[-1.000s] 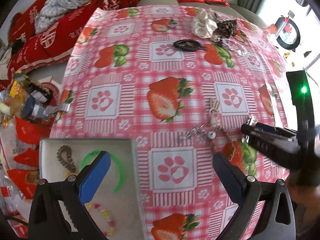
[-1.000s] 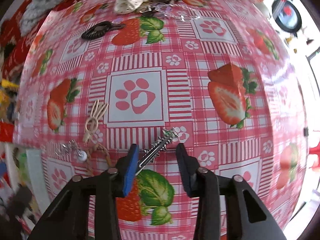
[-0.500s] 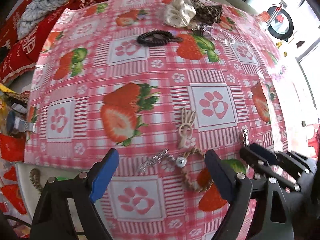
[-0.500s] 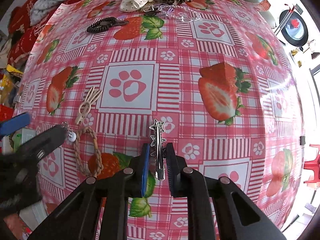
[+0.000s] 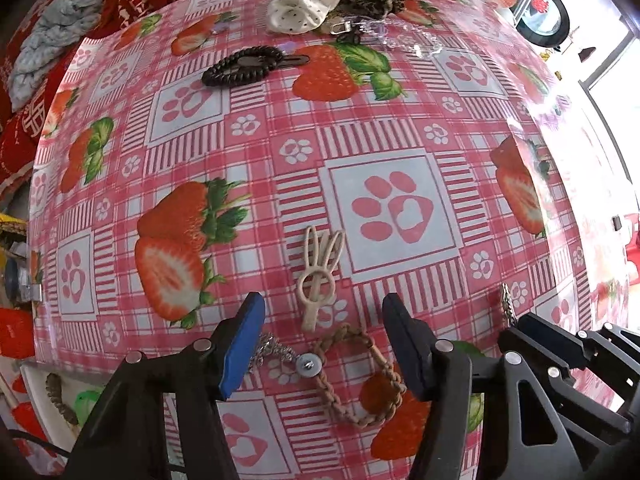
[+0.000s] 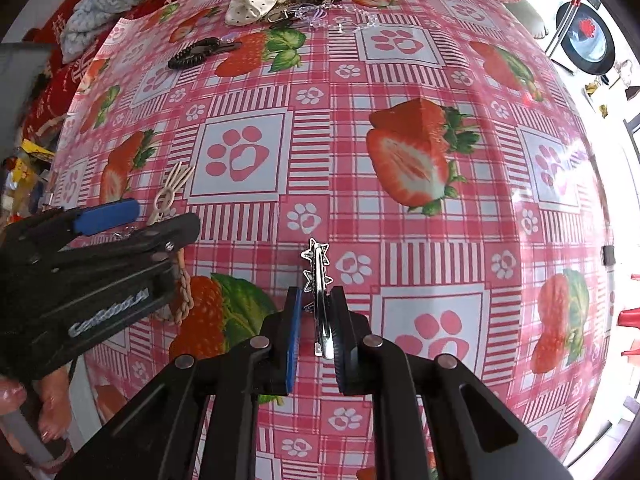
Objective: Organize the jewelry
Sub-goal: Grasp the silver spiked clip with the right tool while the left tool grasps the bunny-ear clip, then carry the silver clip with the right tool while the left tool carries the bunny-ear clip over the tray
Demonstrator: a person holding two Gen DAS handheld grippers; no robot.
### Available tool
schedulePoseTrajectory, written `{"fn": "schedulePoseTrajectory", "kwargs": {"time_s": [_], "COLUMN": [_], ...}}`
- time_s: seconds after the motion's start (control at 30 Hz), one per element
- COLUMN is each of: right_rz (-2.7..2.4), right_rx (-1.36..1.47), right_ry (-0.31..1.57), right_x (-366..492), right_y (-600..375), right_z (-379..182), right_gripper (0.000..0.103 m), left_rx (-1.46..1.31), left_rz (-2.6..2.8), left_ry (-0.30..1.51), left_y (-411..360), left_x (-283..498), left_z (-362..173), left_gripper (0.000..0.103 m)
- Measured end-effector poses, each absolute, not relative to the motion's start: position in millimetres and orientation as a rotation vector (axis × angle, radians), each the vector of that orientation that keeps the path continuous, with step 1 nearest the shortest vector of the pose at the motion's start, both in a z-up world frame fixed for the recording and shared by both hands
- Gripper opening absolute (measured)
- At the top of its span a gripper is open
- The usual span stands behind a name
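The right gripper (image 6: 316,324), wide apart around the star hair clip (image 6: 318,280) a second ago, has closed on it, and the clip now points straight ahead instead of slanting. The left gripper (image 5: 324,340) (jaws spread as before) has moved forward from over the tray (image 5: 36,392) and now straddles the braided bracelet (image 5: 360,376) and its chain (image 5: 272,354).

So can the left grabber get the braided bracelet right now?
Probably yes. The left gripper is open with the braided bracelet lying flat between its fingers, nothing covering it; only a silver chain lies beside it.
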State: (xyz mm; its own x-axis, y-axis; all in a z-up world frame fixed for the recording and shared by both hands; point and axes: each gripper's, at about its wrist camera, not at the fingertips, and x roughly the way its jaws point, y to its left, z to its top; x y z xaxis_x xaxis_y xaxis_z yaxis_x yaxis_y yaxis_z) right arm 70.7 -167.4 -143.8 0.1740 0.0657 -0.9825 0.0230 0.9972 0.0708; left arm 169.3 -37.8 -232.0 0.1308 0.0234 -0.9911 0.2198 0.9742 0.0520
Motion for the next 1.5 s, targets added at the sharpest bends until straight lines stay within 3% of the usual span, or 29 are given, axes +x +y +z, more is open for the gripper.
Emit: {"fn": "schedulePoseTrajectory", "kwargs": {"time_s": [0.13, 0.2, 0.23, 0.6, 1.13, 1.2, 1.27, 1.3, 1.4, 1.5], "right_rz": [0.030, 0.030, 0.030, 0.029, 0.085, 0.080, 0.083, 0.081, 0.101, 0.080], "right_rx": [0.088, 0.095, 0.099, 0.129, 0.156, 0.148, 0.123, 0.089, 0.034, -0.022], "right_ry": [1.396, 1.399, 1.400, 1.400, 1.422, 1.436, 1.441, 1.430, 1.449, 1.449], "right_x": [68.7, 67.6, 66.6, 52.2, 46.1, 45.5, 45.1, 45.1, 47.4, 49.4], "right_y": [-170.6, -172.1, -173.2, -187.2, -174.6, -176.0, -175.1, -173.0, -167.3, -161.9], "right_z": [-140.3, -139.0, -138.4, -125.2, -117.0, -121.8, -127.4, -130.0, -142.4, -148.3], "right_gripper": [0.015, 0.015, 0.015, 0.015, 0.011, 0.016, 0.053, 0.057, 0.056, 0.045], "left_rx": [0.213, 0.210, 0.207, 0.128, 0.009, 0.005, 0.002, 0.002, 0.003, -0.005], "left_rz": [-0.177, -0.189, -0.193, -0.222, -0.155, -0.140, -0.131, -0.127, -0.122, -0.120], "left_ry": [1.424, 1.429, 1.430, 1.387, 1.364, 1.367, 1.374, 1.378, 1.383, 1.387], "left_y": [-44.4, -47.8, -49.9, -50.0, 13.1, 20.5, 25.2, 27.3, 30.4, 31.7], "left_x": [171.9, 171.1, 169.5, 127.7, 64.5, 58.3, 54.5, 52.3, 48.0, 46.0], "left_z": [-229.7, -229.2, -229.2, -198.8, -151.8, -150.9, -152.3, -153.1, -155.0, -156.0], "left_gripper": [0.024, 0.022, 0.015, 0.015, 0.015, 0.015, 0.015, 0.015, 0.015, 0.015]}}
